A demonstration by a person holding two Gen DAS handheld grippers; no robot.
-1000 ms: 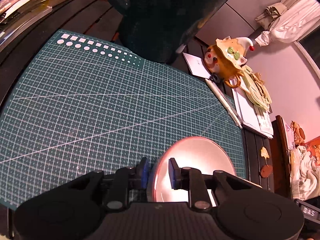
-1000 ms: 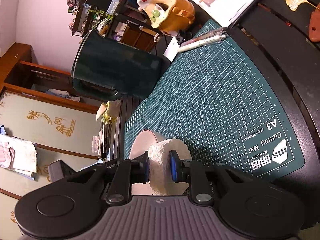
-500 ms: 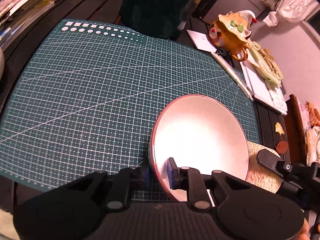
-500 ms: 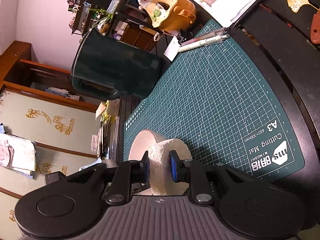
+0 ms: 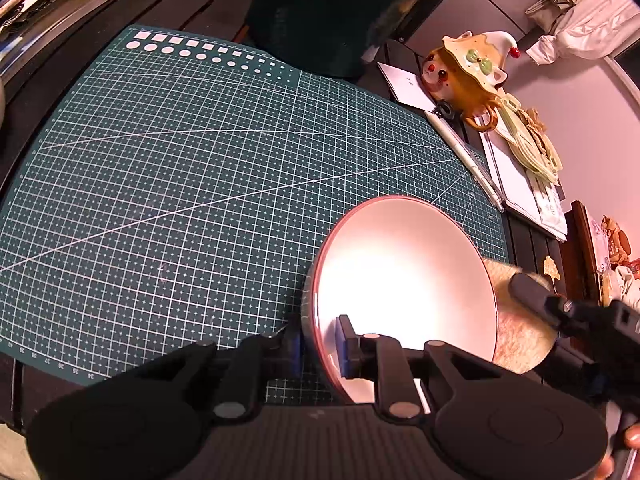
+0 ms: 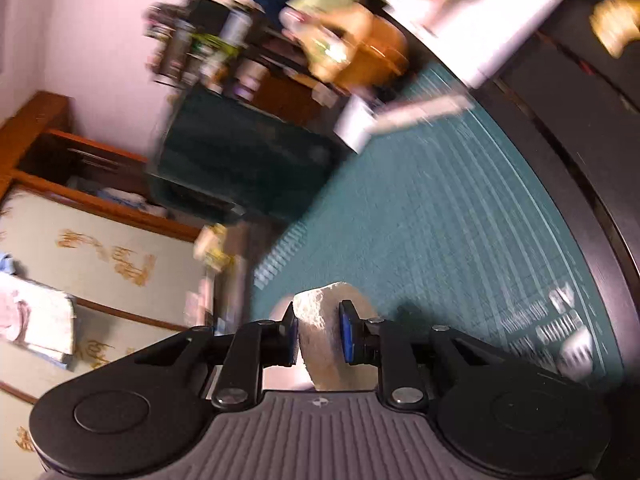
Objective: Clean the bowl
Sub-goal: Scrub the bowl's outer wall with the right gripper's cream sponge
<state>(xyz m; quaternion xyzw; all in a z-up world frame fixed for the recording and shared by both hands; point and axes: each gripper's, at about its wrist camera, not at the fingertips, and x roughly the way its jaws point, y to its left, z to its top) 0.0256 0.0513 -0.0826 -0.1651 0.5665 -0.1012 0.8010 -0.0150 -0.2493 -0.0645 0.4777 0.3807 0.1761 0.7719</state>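
left gripper (image 5: 318, 340) clamped on the pink bowl (image 5: 404, 280) rim, bowl tilted over the green cutting mat (image 5: 200, 184), right gripper (image 6: 319, 334) pinching a pale sponge (image 6: 324, 344) just behind it, right view pretty blurry

left gripper (image 5: 318, 344): jaws closed on bowl (image 5: 404, 280) rim
right gripper (image 6: 318, 336): jaws clamping sponge (image 6: 328, 332)
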